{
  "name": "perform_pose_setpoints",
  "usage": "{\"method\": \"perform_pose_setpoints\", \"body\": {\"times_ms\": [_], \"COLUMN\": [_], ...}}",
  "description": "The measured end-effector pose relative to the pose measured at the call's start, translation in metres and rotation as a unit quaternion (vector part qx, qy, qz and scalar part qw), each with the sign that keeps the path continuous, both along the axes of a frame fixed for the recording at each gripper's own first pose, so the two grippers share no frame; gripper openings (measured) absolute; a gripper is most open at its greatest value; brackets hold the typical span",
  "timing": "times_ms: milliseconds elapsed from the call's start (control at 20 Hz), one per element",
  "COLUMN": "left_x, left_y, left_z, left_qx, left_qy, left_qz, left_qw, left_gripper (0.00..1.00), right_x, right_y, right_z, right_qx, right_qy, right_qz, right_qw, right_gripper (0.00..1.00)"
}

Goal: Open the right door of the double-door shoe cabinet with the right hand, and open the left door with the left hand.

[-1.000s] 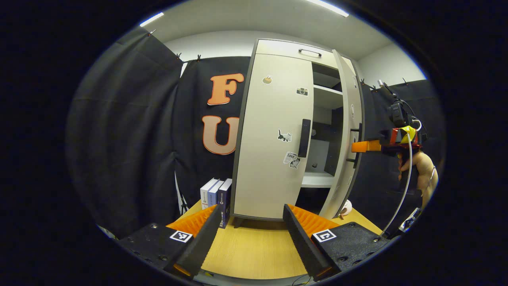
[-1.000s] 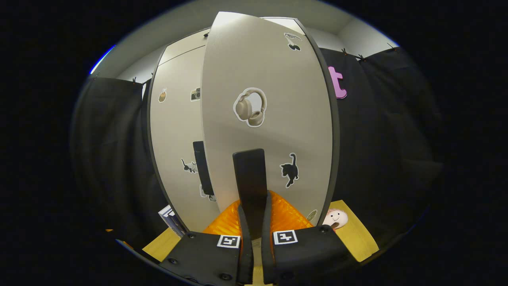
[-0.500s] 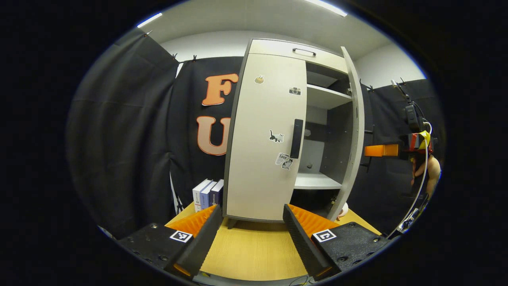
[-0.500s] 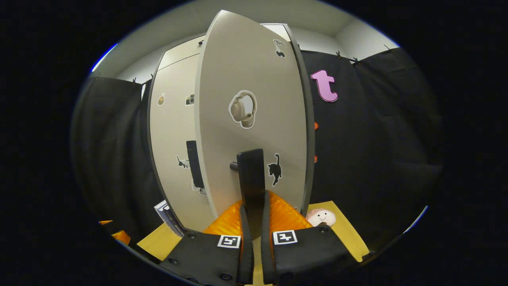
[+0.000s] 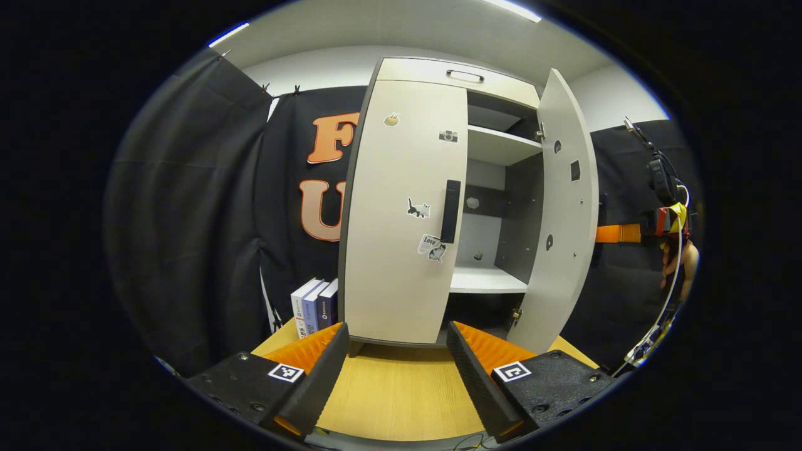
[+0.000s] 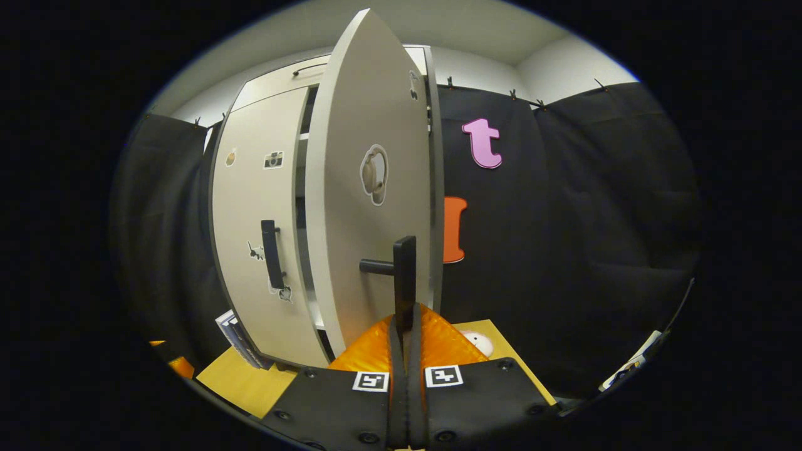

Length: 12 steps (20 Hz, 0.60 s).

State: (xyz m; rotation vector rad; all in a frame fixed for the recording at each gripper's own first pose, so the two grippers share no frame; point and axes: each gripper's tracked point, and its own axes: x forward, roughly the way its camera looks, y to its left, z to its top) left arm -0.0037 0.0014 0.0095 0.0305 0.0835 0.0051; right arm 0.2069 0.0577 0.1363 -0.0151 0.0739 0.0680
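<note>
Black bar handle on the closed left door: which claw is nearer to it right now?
Left, probably. The open left claw faces the black bar handle from a distance; the right claw, shut on the open door's handle, has swung well aside.

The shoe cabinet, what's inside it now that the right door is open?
Behind the open right door, the shoe cabinet shows two pale shelves and no shoes. The closed left door covers its left half, so that part cannot be seen.

bare table (image 5: 388, 388) before closed left door (image 5: 395, 213); right door (image 5: 564, 213) swung wide, shelves reachable.
</note>
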Motion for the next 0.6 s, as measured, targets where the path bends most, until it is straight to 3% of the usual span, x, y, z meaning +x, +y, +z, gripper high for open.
{"method": "perform_pose_setpoints", "body": {"times_ms": [600], "left_x": [0.031], "left_y": [-0.045], "left_z": [0.008], "left_qx": [0.019], "left_qy": [-0.005], "left_qz": [-0.021], "left_qw": [1.000], "left_gripper": [0.95], "right_x": [-0.003], "right_y": [-0.035], "right_z": [-0.001], "right_qx": [0.018], "right_qy": [0.000], "right_qz": [-0.022], "right_qw": [1.000], "right_gripper": [0.08]}}
